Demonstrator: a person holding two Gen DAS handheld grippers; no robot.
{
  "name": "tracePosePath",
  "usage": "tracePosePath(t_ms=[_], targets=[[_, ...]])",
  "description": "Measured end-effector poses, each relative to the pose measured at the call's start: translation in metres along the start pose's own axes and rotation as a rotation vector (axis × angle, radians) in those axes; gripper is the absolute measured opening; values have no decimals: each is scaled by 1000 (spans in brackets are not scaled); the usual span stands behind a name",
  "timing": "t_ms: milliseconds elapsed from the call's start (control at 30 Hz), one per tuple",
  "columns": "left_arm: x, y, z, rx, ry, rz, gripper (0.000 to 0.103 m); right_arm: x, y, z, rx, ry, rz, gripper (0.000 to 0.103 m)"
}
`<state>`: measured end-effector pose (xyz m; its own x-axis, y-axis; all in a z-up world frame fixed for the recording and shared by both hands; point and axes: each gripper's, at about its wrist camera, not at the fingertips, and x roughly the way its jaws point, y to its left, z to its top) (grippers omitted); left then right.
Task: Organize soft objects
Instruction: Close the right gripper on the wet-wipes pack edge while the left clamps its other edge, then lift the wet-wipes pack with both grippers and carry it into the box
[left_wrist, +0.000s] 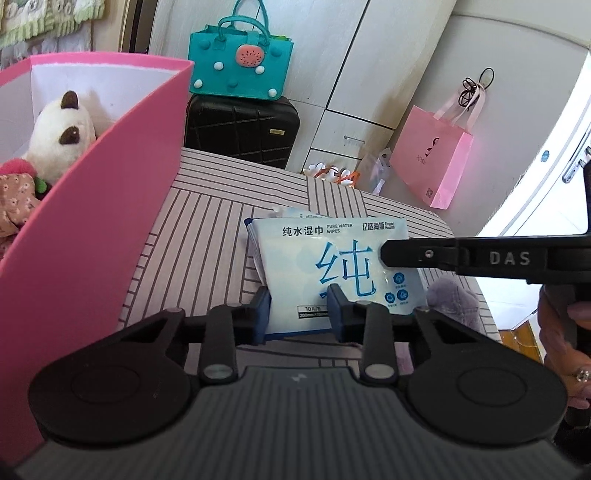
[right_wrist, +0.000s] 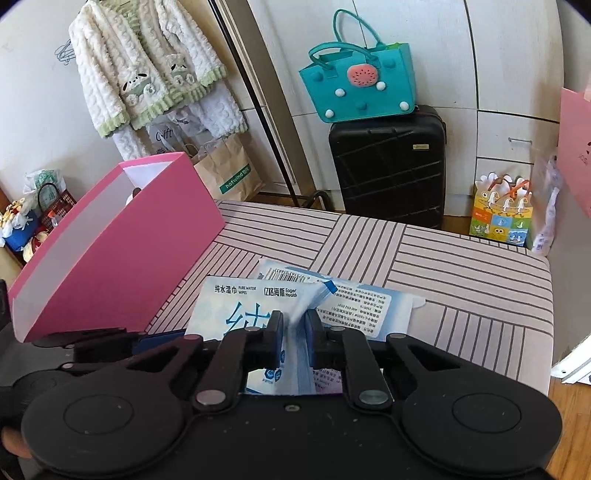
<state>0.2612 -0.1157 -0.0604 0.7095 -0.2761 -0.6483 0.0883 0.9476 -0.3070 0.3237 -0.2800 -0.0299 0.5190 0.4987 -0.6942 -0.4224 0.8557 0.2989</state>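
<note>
A white-and-blue wet wipes pack (left_wrist: 332, 266) lies on the striped table (left_wrist: 207, 229). My left gripper (left_wrist: 299, 314) has its jaws apart around the pack's near edge, open. My right gripper (right_wrist: 293, 339) is shut on the right edge of the wipes pack (right_wrist: 236, 314), with the pack pinched up between its blue pads; its finger shows from the right in the left wrist view (left_wrist: 406, 254). More wipes packs (right_wrist: 354, 306) lie under it. A pink box (left_wrist: 92, 229) at the left holds a white plush toy (left_wrist: 59, 136) and floral fabric (left_wrist: 14, 199).
A grey plush item (left_wrist: 454, 299) lies on the table's right side. Beyond the table stand a black suitcase (right_wrist: 388, 166) with a teal bag (right_wrist: 354, 88) on it, a pink paper bag (left_wrist: 432, 166), and a colourful gift bag (right_wrist: 502, 214).
</note>
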Motion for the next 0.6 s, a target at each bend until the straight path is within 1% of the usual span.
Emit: tracePosePath(t_ms=[67,200,300,367,467,600], targets=[[-5,-2,0,12,-4,-6,29,-2,3,-1,-4,-6,-12,20],[-19,-6,3,16,7,-84,29,-15,13,-3,-31,-39,-55,23],[-37,-12,2,57,-40,-80,29,-29,21,-4,-46,-73,-63,23],[-47,-15,3,86,-53,-84,29,-37,27,-4,-50,-88,-63,24],[-61,-17,5,107,-40,-107,29,-47,35,-7,-54,-96,-70,26],[-80,-20,7,167,-9,-102,29,-59,46,-12,-41,-71,-65,29]])
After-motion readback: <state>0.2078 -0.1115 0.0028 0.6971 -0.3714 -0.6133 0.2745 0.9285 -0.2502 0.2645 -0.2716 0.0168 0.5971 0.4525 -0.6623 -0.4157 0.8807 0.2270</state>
